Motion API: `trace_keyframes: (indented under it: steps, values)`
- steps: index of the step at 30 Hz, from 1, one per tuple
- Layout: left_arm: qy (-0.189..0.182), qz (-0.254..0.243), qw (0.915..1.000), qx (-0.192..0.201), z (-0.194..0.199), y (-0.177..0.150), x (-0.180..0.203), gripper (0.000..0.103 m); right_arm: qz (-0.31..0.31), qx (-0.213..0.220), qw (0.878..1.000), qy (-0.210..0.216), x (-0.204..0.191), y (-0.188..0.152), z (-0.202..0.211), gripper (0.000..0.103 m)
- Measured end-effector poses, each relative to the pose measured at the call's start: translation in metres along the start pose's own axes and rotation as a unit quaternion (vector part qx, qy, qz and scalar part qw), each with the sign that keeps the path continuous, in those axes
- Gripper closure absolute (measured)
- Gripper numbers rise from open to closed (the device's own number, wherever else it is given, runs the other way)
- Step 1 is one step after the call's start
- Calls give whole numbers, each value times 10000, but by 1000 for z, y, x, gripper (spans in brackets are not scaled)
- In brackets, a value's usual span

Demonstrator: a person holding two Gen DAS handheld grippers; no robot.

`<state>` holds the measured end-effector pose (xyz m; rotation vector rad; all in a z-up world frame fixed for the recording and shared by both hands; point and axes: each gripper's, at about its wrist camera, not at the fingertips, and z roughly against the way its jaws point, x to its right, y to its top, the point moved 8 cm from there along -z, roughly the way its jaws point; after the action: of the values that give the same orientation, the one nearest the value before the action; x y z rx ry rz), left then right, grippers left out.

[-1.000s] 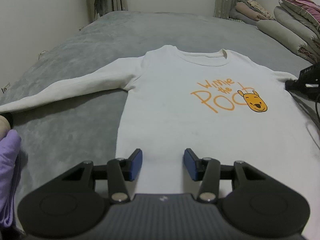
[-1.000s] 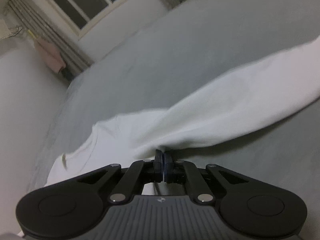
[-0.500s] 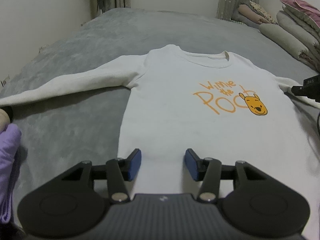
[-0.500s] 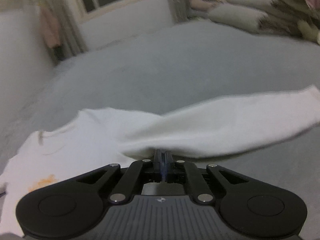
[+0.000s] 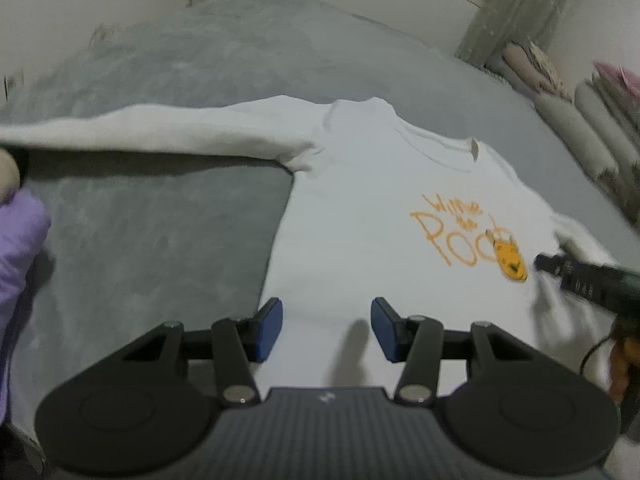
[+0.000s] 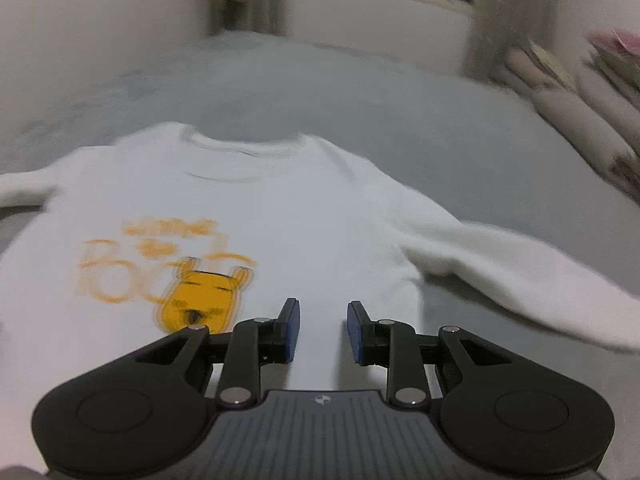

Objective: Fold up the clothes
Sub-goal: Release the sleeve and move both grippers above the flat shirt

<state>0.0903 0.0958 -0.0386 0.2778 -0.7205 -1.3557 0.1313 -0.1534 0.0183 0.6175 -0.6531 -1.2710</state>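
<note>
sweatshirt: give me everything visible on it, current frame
The sweatshirt is white, soft and fleecy-looking, long-sleeved, with a ribbed round collar. It lies flat, front up, on the grey bed, both sleeves spread sideways. An orange "Winnie the Pooh" print with a bear face sits on the chest. Both tools hover open over its lower part, neither gripping it.

You see a white sweatshirt (image 5: 360,216) with orange lettering (image 6: 152,264) on a grey bedcover (image 5: 160,248); gripper pads (image 6: 292,330) are blue
</note>
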Motion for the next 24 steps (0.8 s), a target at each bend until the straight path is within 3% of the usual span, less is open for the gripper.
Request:
trace_keyframes:
  steps: [2,4,7,10,21,24]
  values:
    - [-46,210,9998,-9,3,4,-8,56,157,-24,9996,235,-16,-3,3,73]
    - [63,380,9993,23,7,8,-19,48,384,-216,9984,367,-32,-13,-2,62]
    - [262,570,9980,89,13,14,-38,48,609,-191,9977,208,-42,-26,4,61]
    - [254,710,9970,145,19,17,-48,48,417,-371,9981,272,-40,-29,13,61]
    - [177,459,9988,6,25,2,-37,48,778,-674,9944,226,-62,-61,61,60]
    - [-33,61,9995,295,39,2,-18,48,925,-718,9919,486,-61,-67,80,45]
